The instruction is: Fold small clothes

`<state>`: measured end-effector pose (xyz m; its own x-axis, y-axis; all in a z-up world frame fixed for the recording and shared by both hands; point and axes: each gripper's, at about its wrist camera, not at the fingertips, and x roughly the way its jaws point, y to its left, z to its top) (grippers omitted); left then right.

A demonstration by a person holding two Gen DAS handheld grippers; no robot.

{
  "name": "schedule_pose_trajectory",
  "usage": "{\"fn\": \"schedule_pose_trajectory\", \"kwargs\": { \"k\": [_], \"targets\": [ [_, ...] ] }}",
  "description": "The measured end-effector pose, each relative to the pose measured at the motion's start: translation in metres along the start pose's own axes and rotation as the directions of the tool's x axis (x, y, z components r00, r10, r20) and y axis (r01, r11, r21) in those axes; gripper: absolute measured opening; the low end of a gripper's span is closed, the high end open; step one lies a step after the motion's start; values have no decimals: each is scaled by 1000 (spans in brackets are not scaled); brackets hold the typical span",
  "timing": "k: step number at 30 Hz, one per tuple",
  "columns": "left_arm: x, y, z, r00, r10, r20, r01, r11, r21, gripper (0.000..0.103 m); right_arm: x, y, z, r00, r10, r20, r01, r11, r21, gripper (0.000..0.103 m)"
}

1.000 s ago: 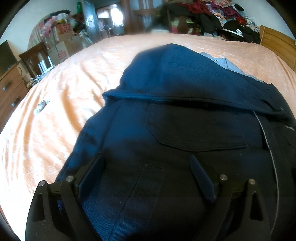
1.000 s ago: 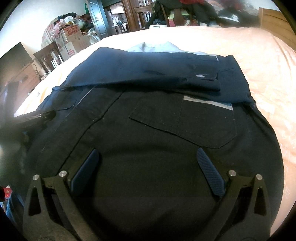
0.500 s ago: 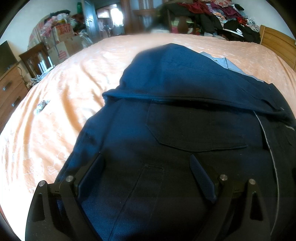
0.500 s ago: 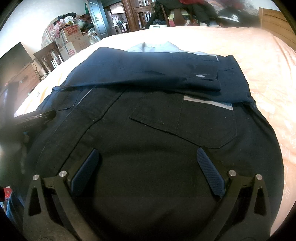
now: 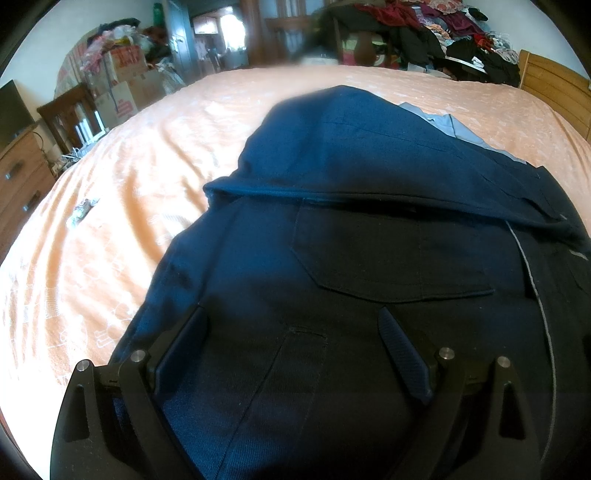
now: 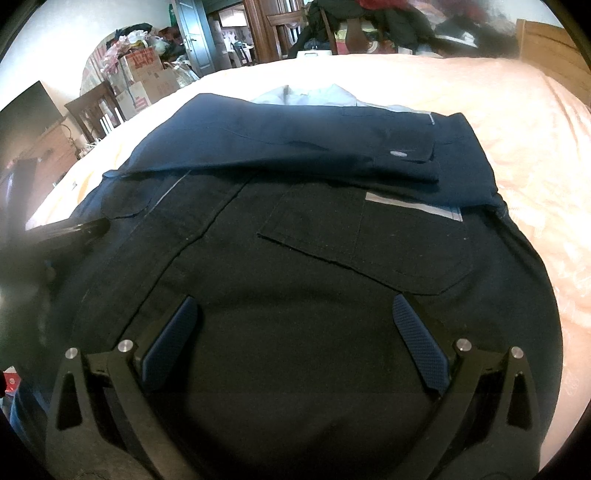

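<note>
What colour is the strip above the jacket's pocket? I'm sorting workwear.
Light grey, likely reflective strip; clearest in the right wrist view.

The jacket [image 6: 295, 258] lies on the bed [image 5: 110, 221], its sleeve [image 6: 295, 147] folded across at twelve o'clock; a clothes pile [image 5: 424, 33] sits behind.

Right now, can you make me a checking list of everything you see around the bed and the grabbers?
Surface: bed with a peach bedspread, wrinkled.
Job's things: dark blue jacket lying flat, one sleeve folded across it.
Clutter: small scrap on the bedspread.
Grippers: left gripper open over the jacket; right gripper open over the jacket.
Cables: nothing seen.
Surroundings: cardboard boxes, clothes pile, wooden headboard.
</note>
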<state>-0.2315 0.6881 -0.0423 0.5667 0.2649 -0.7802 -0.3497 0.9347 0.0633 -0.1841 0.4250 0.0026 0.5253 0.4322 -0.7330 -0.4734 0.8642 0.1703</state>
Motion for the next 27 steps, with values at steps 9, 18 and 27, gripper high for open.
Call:
{"fn": "schedule_pose_trajectory", "kwargs": {
  "k": [9,18,27],
  "targets": [
    [-7,8,-2,999,-40,-34,40,999,7,103,-2,4,-1,1000,-29,8,29,1000,-11,103],
    [-2,16,1,990,-99,-100,99,995,-5,103,1,0,5,999,5,-35,-5,1000,5,103],
    [-35,123,4,954,-272,-126,240,944,-224,101,-41,-23,-13,983,49,-176,-61,996,-63,103]
  ]
}}
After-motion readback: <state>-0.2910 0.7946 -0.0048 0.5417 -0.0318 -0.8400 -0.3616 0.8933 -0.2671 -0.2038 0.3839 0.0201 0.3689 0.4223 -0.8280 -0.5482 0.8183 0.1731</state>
